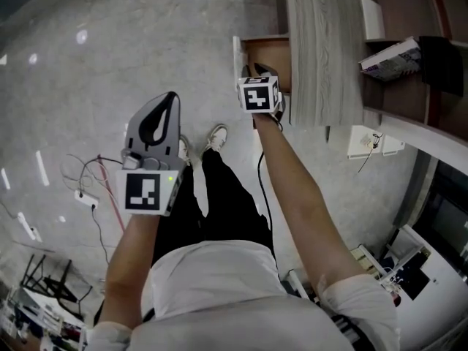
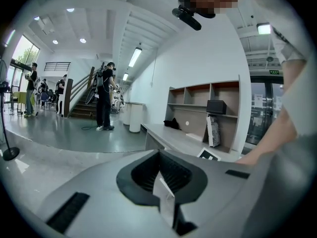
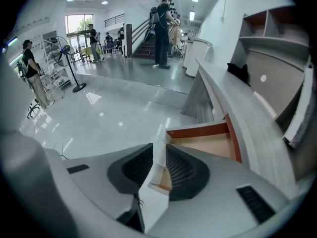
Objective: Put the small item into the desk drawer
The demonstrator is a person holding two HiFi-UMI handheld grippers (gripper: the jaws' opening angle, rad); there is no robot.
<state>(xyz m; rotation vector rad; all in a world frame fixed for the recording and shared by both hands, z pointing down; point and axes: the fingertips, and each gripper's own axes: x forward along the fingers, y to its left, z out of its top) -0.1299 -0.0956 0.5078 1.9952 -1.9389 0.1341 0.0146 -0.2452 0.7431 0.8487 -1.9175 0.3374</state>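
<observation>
The desk drawer (image 1: 265, 55) stands pulled out from under the grey desk top (image 1: 322, 50), with a white front panel (image 3: 159, 142) and a pale wooden inside (image 3: 208, 147). My right gripper (image 1: 259, 75) hovers over the drawer's near front corner. In the right gripper view its jaws (image 3: 159, 170) stand a little apart, and the drawer's panel and floor show through the gap. I see no small item between them or in the drawer. My left gripper (image 1: 170, 102) is held out over the floor, left of the person's legs, its tips together and empty.
Cubby shelves (image 1: 398, 57) with a book sit on the desk to the right. Cables and a power strip (image 1: 86, 199) lie on the marble floor at the left. People stand far off by the stairs (image 3: 162, 24); a fan stand (image 3: 74, 78) is on the floor.
</observation>
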